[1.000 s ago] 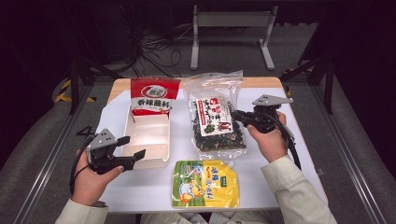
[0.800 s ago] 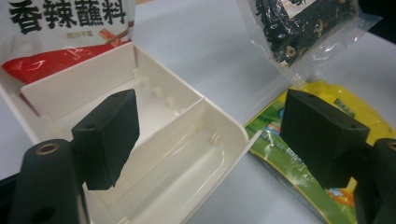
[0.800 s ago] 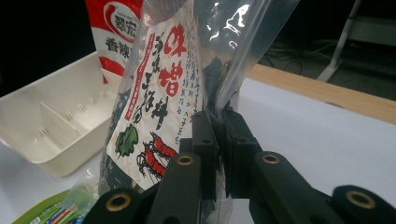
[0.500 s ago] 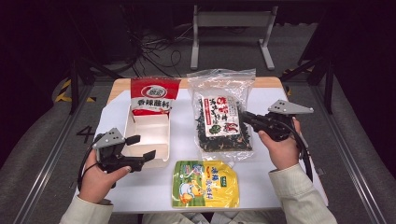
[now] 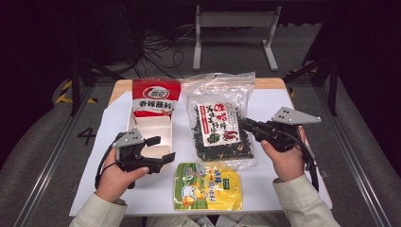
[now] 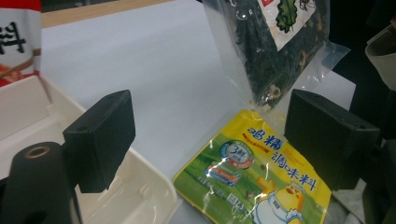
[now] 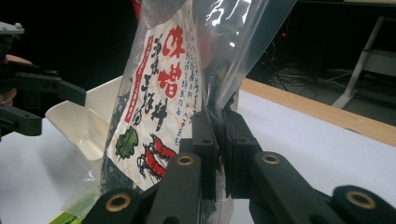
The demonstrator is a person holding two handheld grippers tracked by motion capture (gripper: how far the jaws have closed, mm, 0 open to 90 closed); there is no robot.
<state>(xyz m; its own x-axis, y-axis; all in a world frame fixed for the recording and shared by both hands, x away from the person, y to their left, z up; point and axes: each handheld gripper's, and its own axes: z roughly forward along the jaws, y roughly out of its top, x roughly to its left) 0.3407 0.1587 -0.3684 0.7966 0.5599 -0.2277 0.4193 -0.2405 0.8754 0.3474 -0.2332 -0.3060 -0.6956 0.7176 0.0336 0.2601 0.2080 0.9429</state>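
since before, right gripper (image 5: pixel 243 124) has dragged the seaweed bag (image 5: pixel 218 124) rightward, jaws clamped on its edge; left gripper (image 5: pixel 163 149) gapes empty.

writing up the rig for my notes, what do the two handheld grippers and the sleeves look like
Both grippers, the left gripper and the right gripper, are matte black with two blocky jaws and brass-coloured rivets at the joints. Each carries a grey three-cornered plate dotted with small holes on top and trails a black cable. The person wears pale beige long sleeves.
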